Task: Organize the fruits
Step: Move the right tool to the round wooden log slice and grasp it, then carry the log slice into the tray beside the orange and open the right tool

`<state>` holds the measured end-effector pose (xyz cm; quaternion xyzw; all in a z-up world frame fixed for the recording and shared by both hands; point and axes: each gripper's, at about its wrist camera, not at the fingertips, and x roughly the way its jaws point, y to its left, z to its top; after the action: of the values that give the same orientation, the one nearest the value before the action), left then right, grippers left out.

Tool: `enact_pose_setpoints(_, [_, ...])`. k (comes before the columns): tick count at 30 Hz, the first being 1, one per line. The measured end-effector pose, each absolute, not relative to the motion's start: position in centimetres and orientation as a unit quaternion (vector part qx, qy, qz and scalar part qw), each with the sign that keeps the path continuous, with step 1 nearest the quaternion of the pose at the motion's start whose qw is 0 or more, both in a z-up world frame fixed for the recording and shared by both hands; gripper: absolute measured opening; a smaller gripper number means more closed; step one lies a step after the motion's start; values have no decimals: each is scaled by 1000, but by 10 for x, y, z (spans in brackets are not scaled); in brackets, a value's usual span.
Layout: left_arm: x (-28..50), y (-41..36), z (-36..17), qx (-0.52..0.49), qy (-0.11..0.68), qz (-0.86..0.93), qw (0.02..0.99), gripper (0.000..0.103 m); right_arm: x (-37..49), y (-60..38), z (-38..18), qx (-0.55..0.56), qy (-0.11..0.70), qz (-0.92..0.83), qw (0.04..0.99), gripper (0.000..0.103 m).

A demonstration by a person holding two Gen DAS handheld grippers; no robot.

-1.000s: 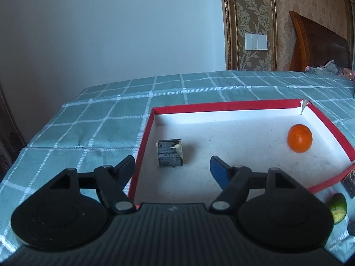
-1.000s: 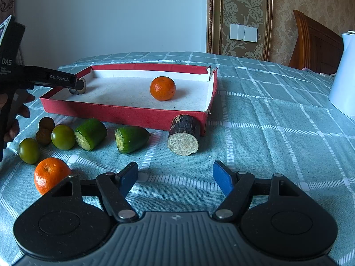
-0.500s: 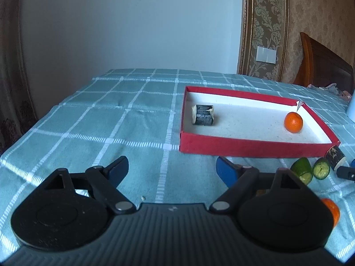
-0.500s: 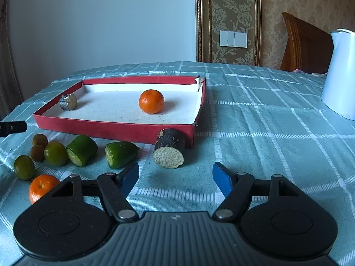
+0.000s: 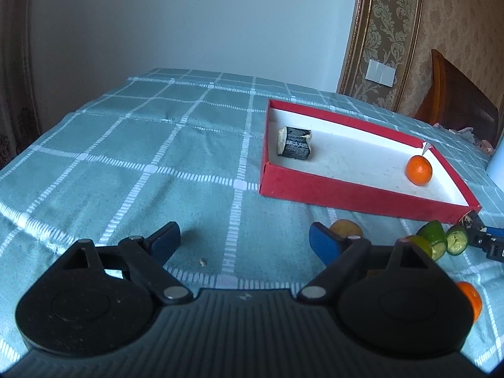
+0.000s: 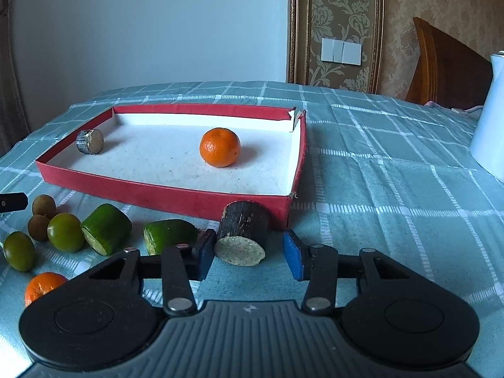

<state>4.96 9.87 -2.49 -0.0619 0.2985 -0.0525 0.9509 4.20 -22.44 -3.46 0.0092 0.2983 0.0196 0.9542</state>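
a: closer now, the right gripper (image 6: 249, 256) is closing around the dark bark-skinned sugarcane stub (image 6: 244, 231) outside the red cardboard tray (image 6: 163, 189), pads not yet pressing.

b: the left gripper (image 5: 242, 241) is opening, empty, over the teal checked bedspread (image 5: 126, 157).

checked tablecloth (image 6: 393, 163), white kettle (image 6: 491, 119), wall switch (image 6: 341, 51)

- You have no readable words, numbers or brand names in either wrist view.
- Each gripper body (image 5: 243, 297) (image 6: 249, 309) carries only a tiny embossed mark, perhaps a lightning-bolt logo; too small to read.
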Motion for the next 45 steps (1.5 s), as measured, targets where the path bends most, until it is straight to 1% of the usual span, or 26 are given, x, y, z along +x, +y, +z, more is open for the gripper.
enact_pose_setpoints(1, [49, 100, -25, -68, 296, -54, 951, 88, 42, -222, -35, 5, 296, 18, 955, 35])
enact_pose_setpoints(4, [49, 100, -25, -70, 296, -54, 951, 90, 40, -217, -35, -6, 292, 11, 956, 35])
enact_pose_setpoints(10, [50, 96, -25, -59, 302, -57, 950, 96, 29, -220, -22, -8, 264, 8, 965, 34])
enact_pose_setpoints(14, [51, 95, -25, -56, 303, -58, 949, 97, 26, -221, 1, -20, 233, 7, 972, 33])
enact_pose_setpoints(18, [51, 96, -25, -58, 303, -59, 949, 97, 42, -222, 11, -37, 222, -2, 974, 33])
enact_pose_setpoints(32, [51, 96, -25, -58, 303, -61, 949, 99, 110, -224, -5, -36, 266, -4, 963, 33])
enact_pose_setpoints(45, [52, 94, -26, -54, 304, -60, 949, 99, 134, -227, -22, -19, 285, -9, 958, 32])
